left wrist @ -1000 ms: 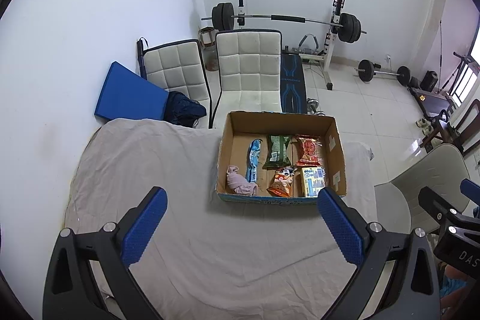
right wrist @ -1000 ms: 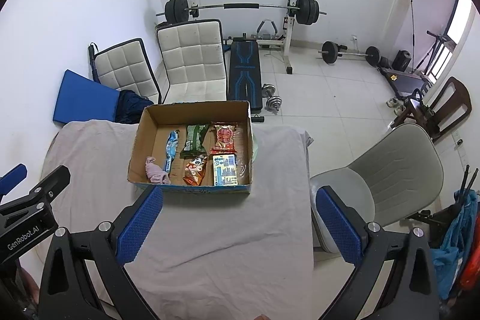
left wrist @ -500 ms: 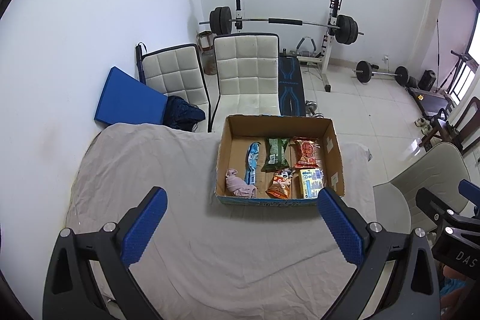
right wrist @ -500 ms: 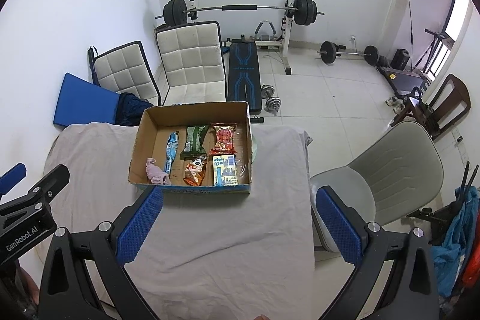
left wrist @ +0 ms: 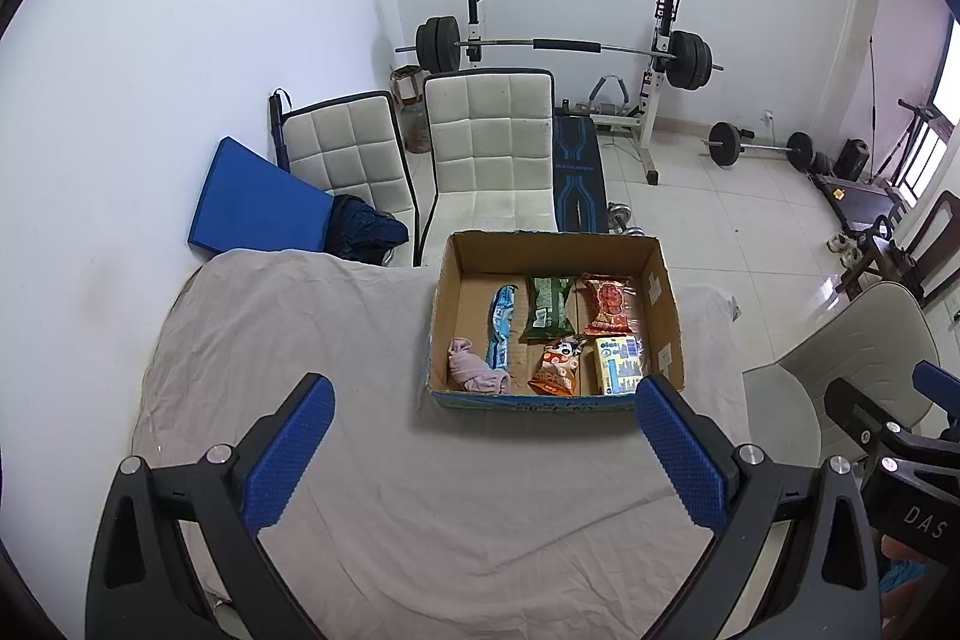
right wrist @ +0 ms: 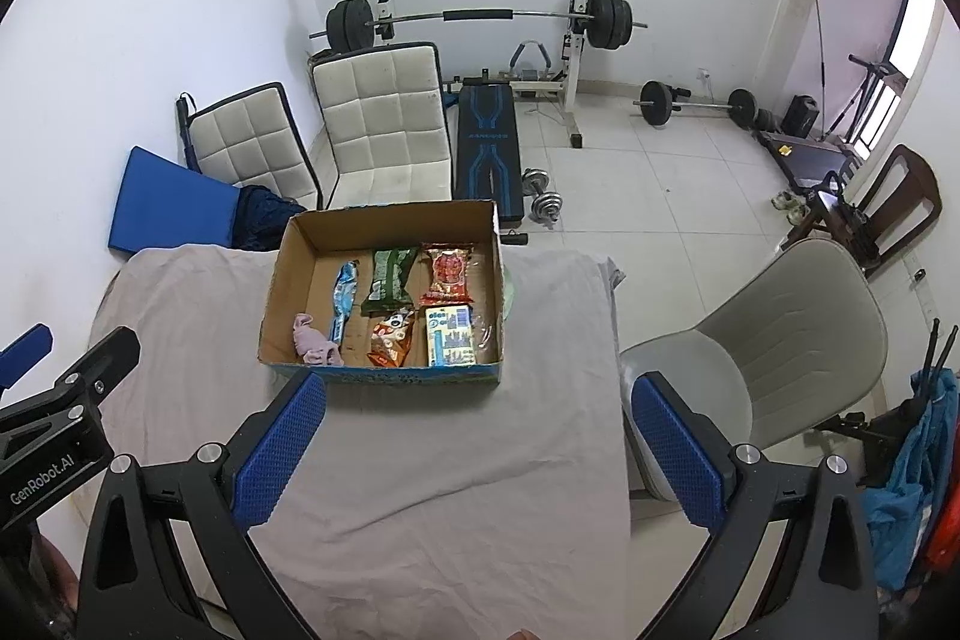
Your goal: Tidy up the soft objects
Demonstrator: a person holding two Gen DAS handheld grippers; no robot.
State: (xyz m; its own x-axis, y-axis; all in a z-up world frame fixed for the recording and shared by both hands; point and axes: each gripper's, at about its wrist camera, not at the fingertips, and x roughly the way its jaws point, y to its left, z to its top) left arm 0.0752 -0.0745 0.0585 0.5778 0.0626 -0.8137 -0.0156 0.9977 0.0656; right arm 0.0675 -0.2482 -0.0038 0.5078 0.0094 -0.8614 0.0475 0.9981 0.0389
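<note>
Barely a drift in view since a second ago; nothing shifted. Left tongs [left wrist: 480, 454] and right tongs [right wrist: 474, 451] spread wide, empty, above the table [left wrist: 288, 340]. Pink cloth [left wrist: 474, 375] and snack packets [left wrist: 549, 309] lying inside the cardboard box [left wrist: 663, 292]. Could fit sorted or awaiting sorting.

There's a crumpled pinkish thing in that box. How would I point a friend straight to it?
Find the open cardboard box on the cloth-covered table. Look in its near left corner, beside the long blue packet. The pink cloth lies bunched there, the only soft, unprinted thing among shiny printed snack wrappers.
</note>
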